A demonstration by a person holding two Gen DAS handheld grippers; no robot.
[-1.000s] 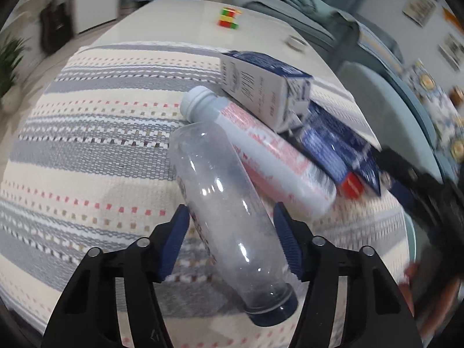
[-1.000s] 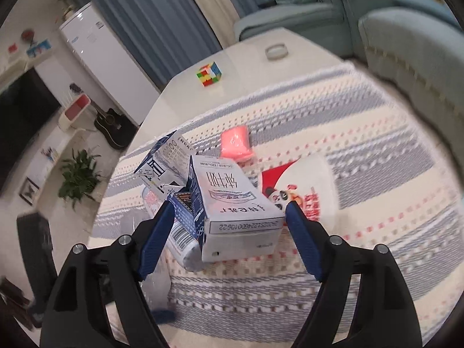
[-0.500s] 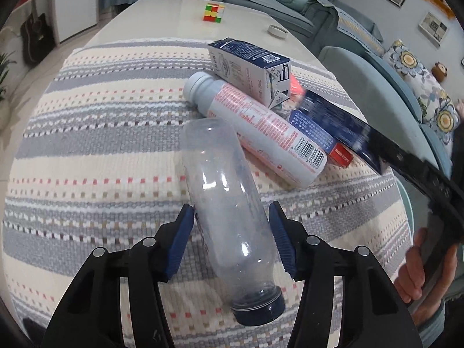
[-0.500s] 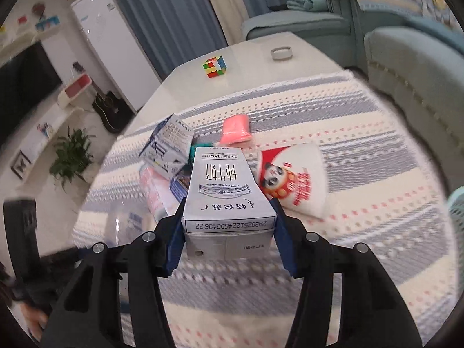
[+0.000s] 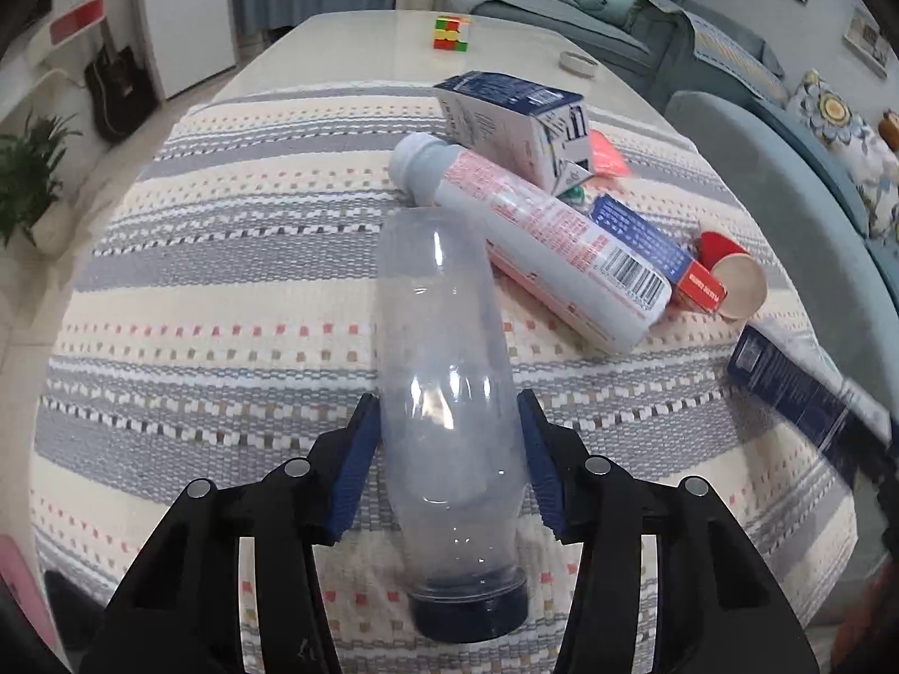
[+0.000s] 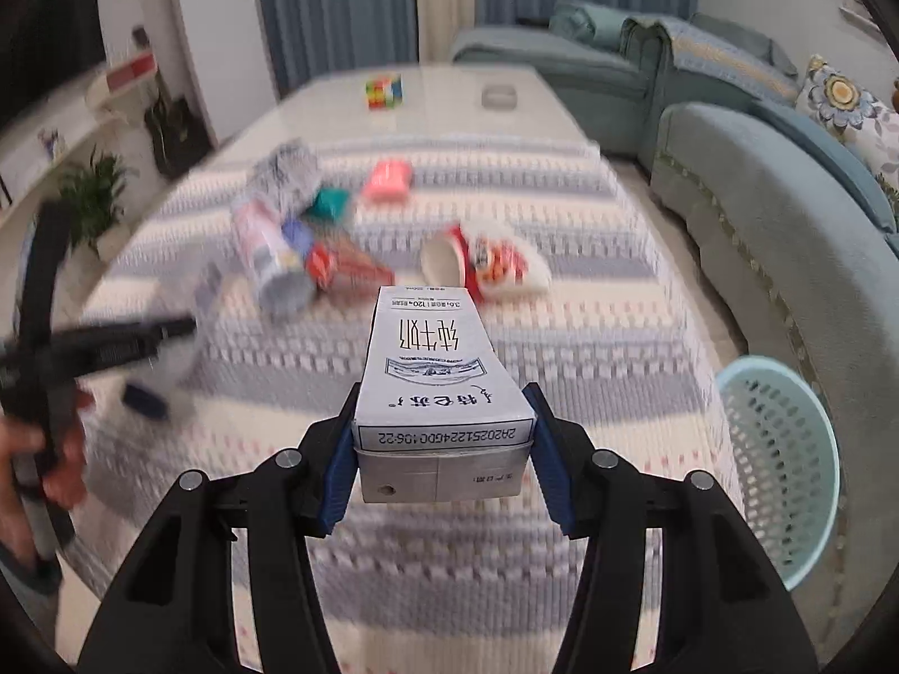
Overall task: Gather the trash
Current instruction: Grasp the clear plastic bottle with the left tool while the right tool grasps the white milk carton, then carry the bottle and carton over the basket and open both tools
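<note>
A clear plastic bottle (image 5: 438, 309) with a dark blue cap lies on the striped cloth (image 5: 225, 281). My left gripper (image 5: 449, 449) straddles its lower half. Its jaws are closing and the blue pads (image 5: 359, 449) touch the bottle's sides. My right gripper (image 6: 444, 438) is shut on a white and blue milk carton (image 6: 430, 359), held in the air above the cloth. The same carton (image 5: 786, 387) shows blurred at the right edge of the left wrist view. A light blue basket (image 6: 781, 466) stands on the floor right of the table.
More trash lies in a heap behind the clear bottle: a white bottle with a red label (image 5: 539, 236), a blue carton (image 5: 505, 112), a small blue and red box (image 5: 646, 241), a paper cup (image 5: 736, 281). A puzzle cube (image 5: 449, 33) sits far back. A sofa (image 6: 786, 224) runs along the right.
My right gripper shut on the milk carton, lifted it off the heap and carried it right. My left jaws narrowed onto the clear bottle, which turned more upright in view.
</note>
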